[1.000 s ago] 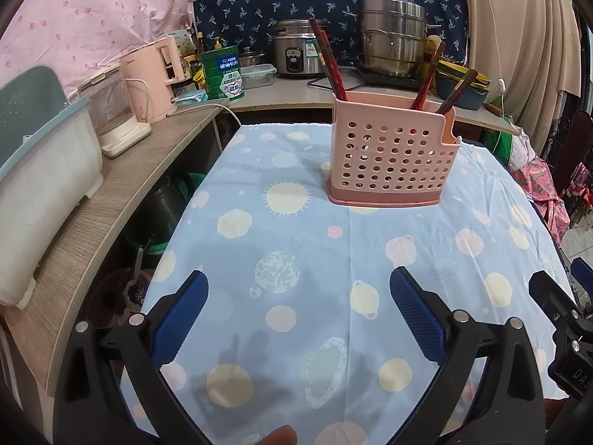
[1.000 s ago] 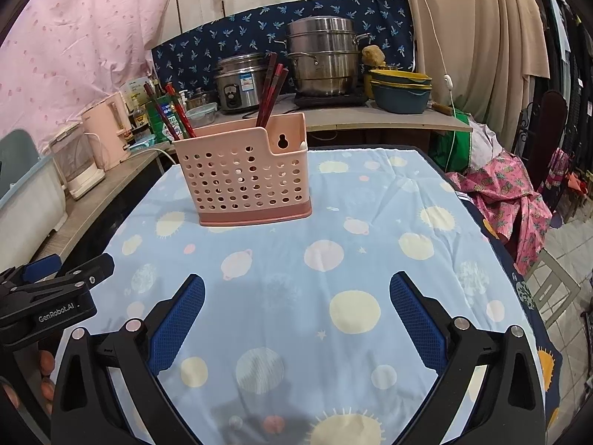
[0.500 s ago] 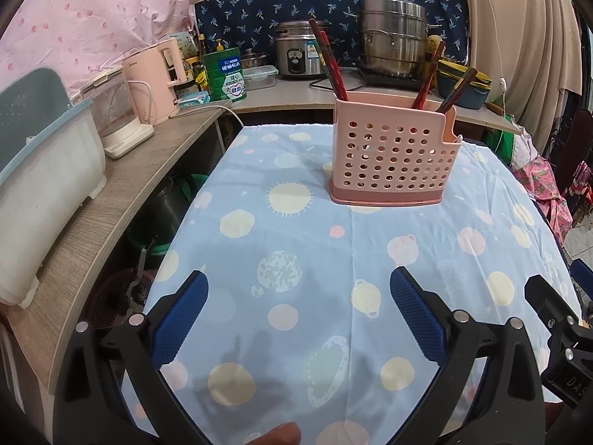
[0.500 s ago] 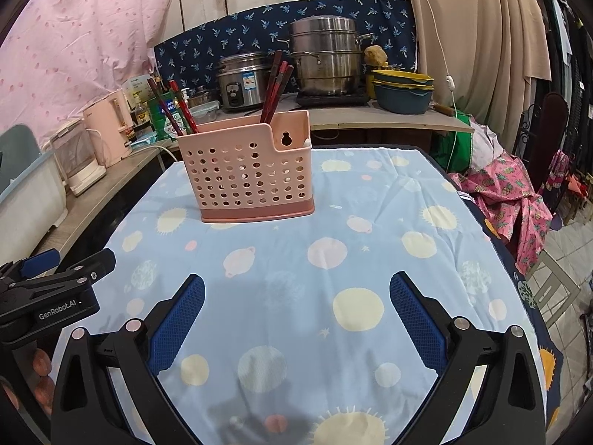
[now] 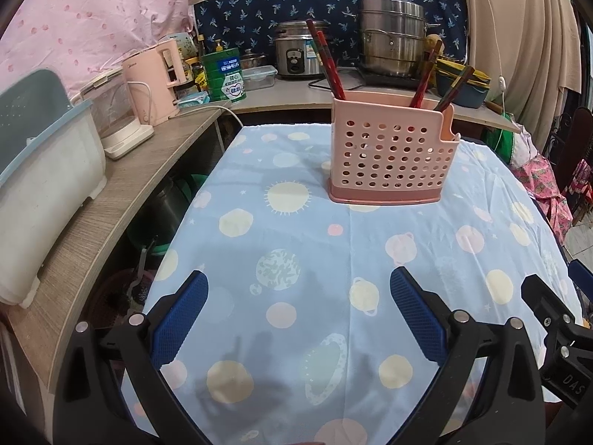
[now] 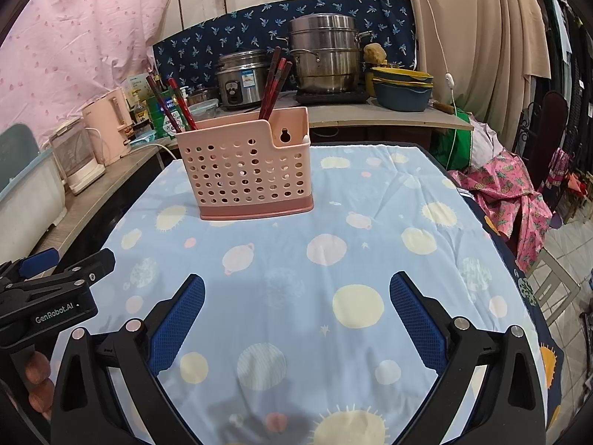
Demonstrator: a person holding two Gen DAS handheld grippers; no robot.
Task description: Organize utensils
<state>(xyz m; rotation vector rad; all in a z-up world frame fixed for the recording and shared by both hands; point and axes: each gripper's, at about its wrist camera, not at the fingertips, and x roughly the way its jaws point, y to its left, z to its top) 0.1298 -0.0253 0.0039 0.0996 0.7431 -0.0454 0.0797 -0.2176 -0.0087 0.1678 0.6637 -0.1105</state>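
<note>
pink perforated caddy point(image 5: 393, 155) stands mid-bench point(image 5: 296, 259) with red chopsticks point(image 5: 330, 63) already sorted inside. both hand-held grippers, left point(image 5: 298, 319) and right point(image 6: 296, 315), hover spread and empty; the task looks finished, so next is probably withdrawing.

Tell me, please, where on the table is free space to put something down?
The tablecloth is bare between the pink holder and both open grippers, and right of the holder. The back counter is crowded.
</note>
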